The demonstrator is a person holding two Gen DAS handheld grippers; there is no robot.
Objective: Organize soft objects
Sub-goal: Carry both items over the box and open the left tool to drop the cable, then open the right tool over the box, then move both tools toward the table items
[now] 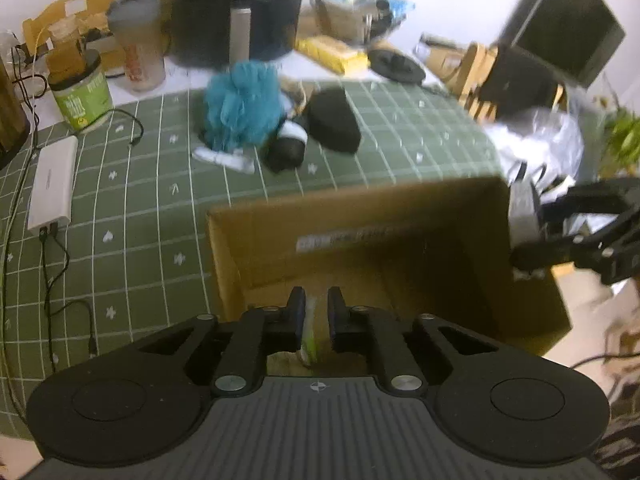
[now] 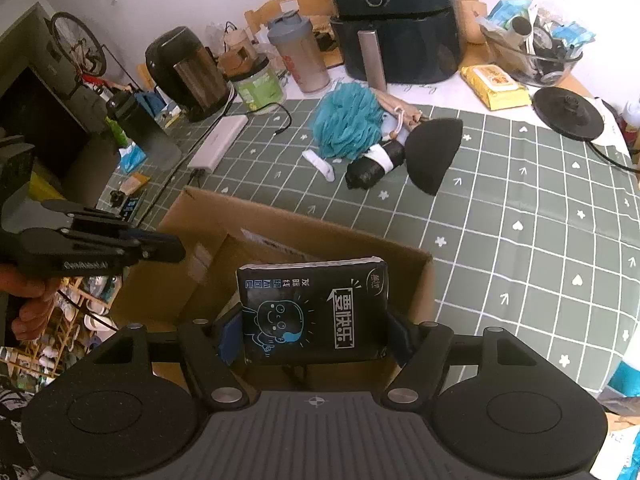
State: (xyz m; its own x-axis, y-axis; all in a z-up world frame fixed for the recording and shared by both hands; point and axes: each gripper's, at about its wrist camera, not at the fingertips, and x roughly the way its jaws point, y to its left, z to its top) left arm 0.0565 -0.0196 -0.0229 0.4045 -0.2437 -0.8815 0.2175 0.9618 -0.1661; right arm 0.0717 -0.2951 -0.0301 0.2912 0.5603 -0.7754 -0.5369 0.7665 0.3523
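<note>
Green grid-print cloth (image 2: 520, 240) covers desk. Open corrugated cardboard box (image 2: 304, 236) at near edge. Right claw (image 2: 314, 340) clamps flat glossy black tissue pack (image 2: 314, 308) above box. Left claw (image 1: 316, 316) over box, jaws slightly apart, pale green-white item (image 1: 311, 328) between, contact unclear. Fluffy blue mesh loofah (image 2: 348, 122), black foam wedge (image 2: 432, 152), black roll (image 2: 374, 166) on cloth.

You see a matt brown cardboard box (image 2: 304, 236) on a smooth green checked tablecloth (image 2: 520, 248). The tissue pack (image 2: 314, 308) has glossy plastic film. The blue bath pouf (image 2: 348, 120) is ruffled mesh; the air fryer (image 2: 396, 20) is glossy black plastic.
</note>
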